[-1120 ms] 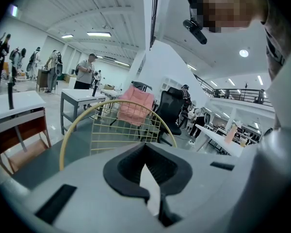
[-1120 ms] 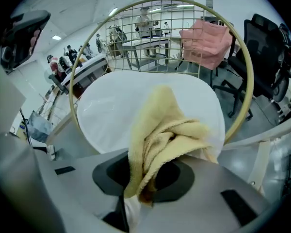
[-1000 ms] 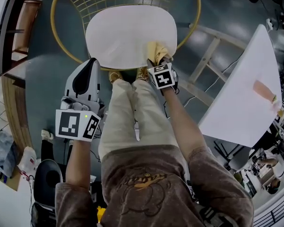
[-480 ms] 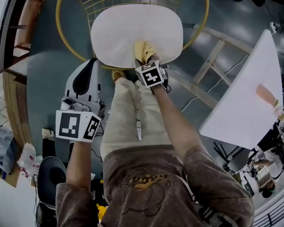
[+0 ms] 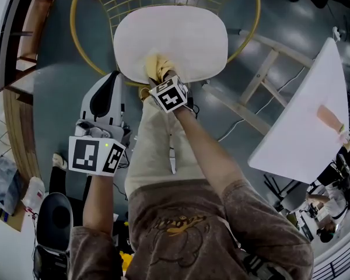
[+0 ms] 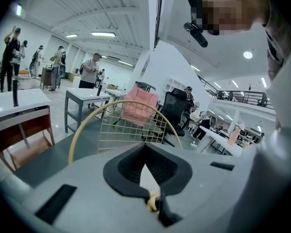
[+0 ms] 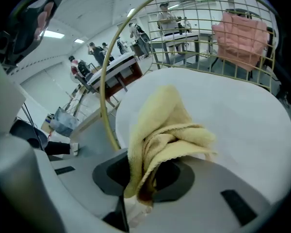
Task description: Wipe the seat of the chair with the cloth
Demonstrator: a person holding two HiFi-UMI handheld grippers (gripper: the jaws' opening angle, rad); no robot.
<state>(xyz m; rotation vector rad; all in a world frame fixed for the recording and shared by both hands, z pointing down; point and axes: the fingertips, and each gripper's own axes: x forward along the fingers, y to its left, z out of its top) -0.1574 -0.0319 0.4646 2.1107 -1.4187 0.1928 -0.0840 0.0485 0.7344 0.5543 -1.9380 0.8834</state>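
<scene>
The chair has a white oval seat (image 5: 181, 34) inside a gold wire frame (image 5: 76, 45). A yellow cloth (image 5: 156, 66) lies bunched on the seat's front edge, left of the middle. My right gripper (image 5: 161, 77) is shut on it and presses it to the seat; in the right gripper view the cloth (image 7: 165, 130) spills out of the right gripper (image 7: 145, 188) over the seat (image 7: 233, 106). My left gripper (image 5: 112, 76) hangs shut and empty off the seat's front-left corner. In the left gripper view, the left gripper (image 6: 153, 204) points at the gold chair back (image 6: 131, 125).
A white table (image 5: 303, 121) stands at the right, with a wooden frame (image 5: 251, 80) and a cable (image 5: 233, 130) on the floor between it and the chair. A wooden shelf (image 5: 17, 39) is at the left. A pink cloth (image 7: 240, 35) hangs behind the chair back. The person's legs (image 5: 157, 139) reach the seat's front.
My right gripper has slid the yellow cloth leftward along the front part of the seat. The left gripper has stayed where it was.
</scene>
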